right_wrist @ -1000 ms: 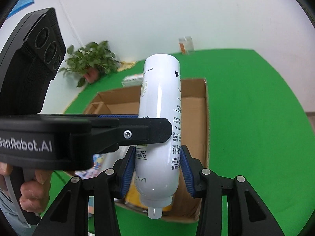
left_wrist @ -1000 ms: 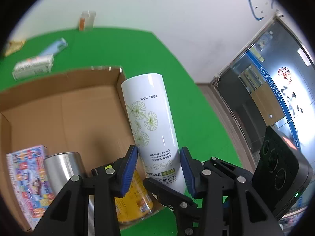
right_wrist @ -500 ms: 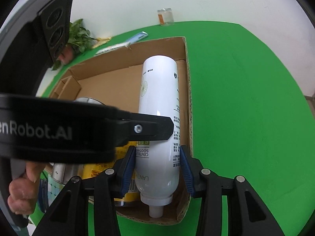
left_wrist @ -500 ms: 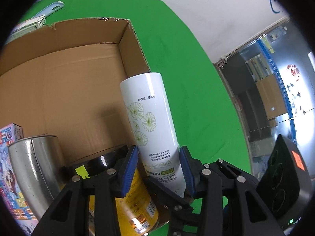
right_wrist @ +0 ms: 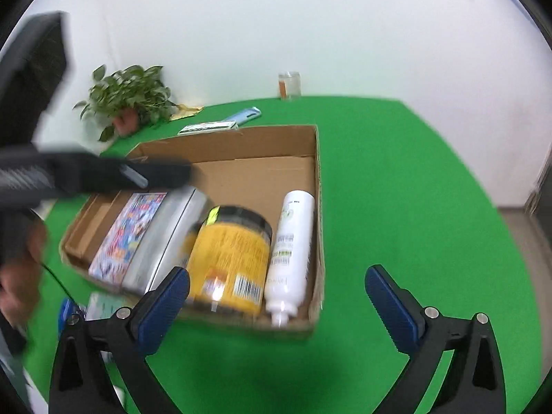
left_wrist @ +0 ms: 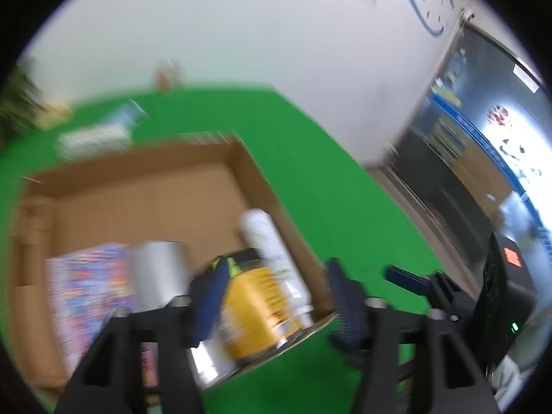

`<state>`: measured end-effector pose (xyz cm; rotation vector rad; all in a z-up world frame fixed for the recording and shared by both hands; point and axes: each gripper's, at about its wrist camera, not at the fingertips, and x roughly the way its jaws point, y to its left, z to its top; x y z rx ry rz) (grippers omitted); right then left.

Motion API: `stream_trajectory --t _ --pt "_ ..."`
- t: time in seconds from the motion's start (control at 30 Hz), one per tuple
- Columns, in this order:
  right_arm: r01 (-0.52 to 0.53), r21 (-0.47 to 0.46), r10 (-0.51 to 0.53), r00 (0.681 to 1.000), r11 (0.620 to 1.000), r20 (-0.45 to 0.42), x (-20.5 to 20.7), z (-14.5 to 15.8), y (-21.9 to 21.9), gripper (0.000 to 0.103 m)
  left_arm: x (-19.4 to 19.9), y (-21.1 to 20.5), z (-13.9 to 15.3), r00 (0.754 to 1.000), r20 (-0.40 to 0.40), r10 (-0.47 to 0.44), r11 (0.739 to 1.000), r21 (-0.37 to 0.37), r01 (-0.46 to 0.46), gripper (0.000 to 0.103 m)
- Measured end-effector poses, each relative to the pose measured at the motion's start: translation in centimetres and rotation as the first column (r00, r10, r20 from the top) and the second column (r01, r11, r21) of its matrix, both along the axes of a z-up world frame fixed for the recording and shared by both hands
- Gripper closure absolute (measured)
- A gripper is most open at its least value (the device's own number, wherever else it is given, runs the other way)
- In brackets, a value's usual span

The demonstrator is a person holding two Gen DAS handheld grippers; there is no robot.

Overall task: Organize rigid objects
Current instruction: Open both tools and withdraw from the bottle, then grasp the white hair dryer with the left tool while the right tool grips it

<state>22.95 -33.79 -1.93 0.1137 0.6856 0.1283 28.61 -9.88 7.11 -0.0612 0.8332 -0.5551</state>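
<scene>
Both tools have just been opening, jaws apart and empty: the right gripper (right_wrist: 276,296) and the left gripper (left_wrist: 276,296) have let go. The white bottle (right_wrist: 291,252) lies in the cardboard box (right_wrist: 241,138) along its three-o'clock wall, beside the yellow jar (right_wrist: 229,255), probably touching it, then a silver tin (right_wrist: 165,238) and a colourful box (right_wrist: 127,234).

The white bottle (right_wrist: 291,250) lies flat in my cardboard box (right_wrist: 319,207), against its right wall, nozzle toward the near side.
</scene>
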Motion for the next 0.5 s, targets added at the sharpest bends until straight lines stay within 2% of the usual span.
stream_trajectory --t 0.03,0.1,0.2,0.3,0.37,0.43,0.5 --pt "0.004 0.000 -0.004 1.000 1.000 0.016 -1.0 0.2 0.4 0.001 -1.6 1.5 0.9 0.998 0.052 0.039 0.999 0.003 -0.039 0.020" --pt "0.000 0.017 -0.001 0.999 1.000 0.048 -3.7 0.4 1.1 0.000 -5.9 5.0 3.2 0.977 0.179 0.116 0.993 0.000 -0.118 0.020" --pt "-0.036 0.003 0.035 0.996 0.999 0.083 -8.8 0.7 2.3 0.000 -10.6 9.4 5.7 0.940 0.262 0.220 0.971 0.036 -0.237 0.020" --pt "-0.062 -0.003 0.062 0.992 0.998 0.114 -13.4 1.4 4.1 0.000 -15.5 12.7 6.4 0.902 0.305 0.304 0.939 0.066 -0.339 0.020" --pt "-0.083 0.012 0.080 0.988 0.996 0.135 -16.6 1.5 5.5 0.000 -17.8 13.9 5.5 0.893 0.301 0.334 0.929 0.057 -0.367 0.019" --pt "-0.112 0.035 0.106 0.983 0.993 0.153 -19.5 1.4 6.4 0.000 -20.0 14.3 3.5 0.902 0.252 0.352 0.927 0.037 -0.372 0.019" --pt "-0.171 0.076 0.158 0.975 0.982 0.158 -23.0 0.5 7.4 0.000 -21.9 14.6 0.0 0.910 0.159 0.383 0.923 -0.023 -0.384 0.019"
